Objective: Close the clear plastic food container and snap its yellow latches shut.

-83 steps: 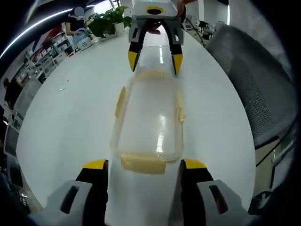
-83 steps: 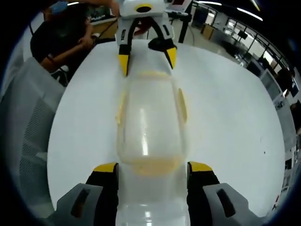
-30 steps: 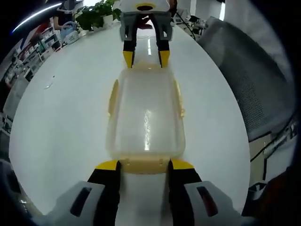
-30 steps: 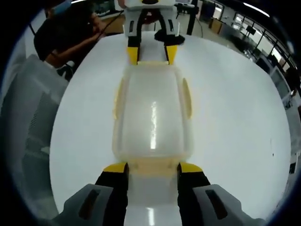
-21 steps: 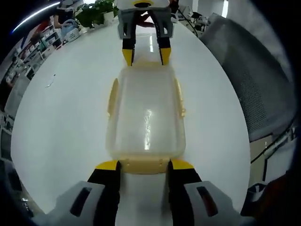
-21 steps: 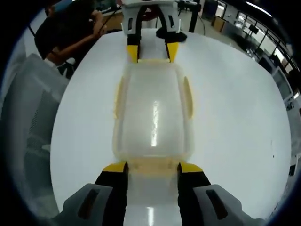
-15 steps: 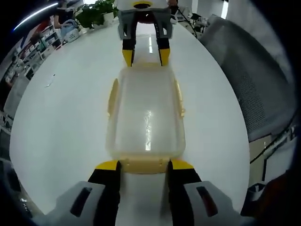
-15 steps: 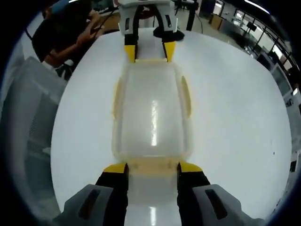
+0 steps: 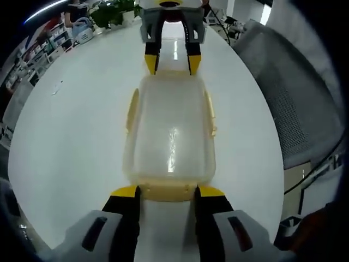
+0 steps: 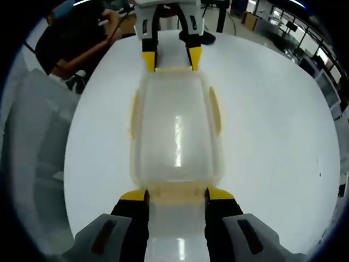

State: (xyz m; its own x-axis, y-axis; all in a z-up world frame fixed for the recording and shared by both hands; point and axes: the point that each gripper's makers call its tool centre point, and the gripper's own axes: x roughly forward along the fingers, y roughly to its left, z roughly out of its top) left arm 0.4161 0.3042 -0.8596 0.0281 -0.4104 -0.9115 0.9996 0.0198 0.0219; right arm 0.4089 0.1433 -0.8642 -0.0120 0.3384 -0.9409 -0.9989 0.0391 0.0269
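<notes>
Container [image 9: 170, 131] lies lidded mid-table [image 9: 71, 125] | left gripper [image 9: 165, 192] and right gripper [image 10: 176, 195] straddle end latches [image 10: 176, 191], jaws parted | we judge: latching step | next: press them down

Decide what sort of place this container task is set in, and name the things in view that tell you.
Probably an open-plan office or lab. The container lies on a large white table beside a grey mesh chair; a potted plant and shelves stand behind, and a person sits nearby.

Clear plastic food container [image 9: 170, 128] [image 10: 175, 128], lid on, flat on white table [image 9: 71, 136], yellow latches [image 9: 131, 111] along its sides.
</notes>
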